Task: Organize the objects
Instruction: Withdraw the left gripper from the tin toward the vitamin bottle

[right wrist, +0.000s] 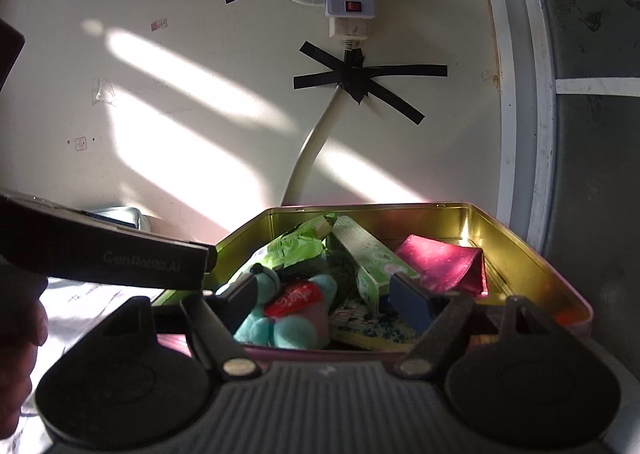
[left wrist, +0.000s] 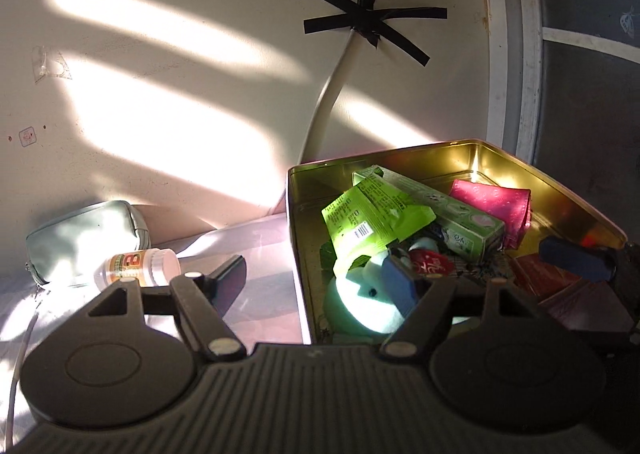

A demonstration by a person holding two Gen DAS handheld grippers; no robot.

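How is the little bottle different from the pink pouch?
The bottle lies on its side outside the tin, on the white surface by a grey pouch; the pink pouch sits inside the tin. The bottle is white, round and hard-looking with an orange label; the pink pouch is flat-sided, shiny and patterned. Neither is being held by a gripper.
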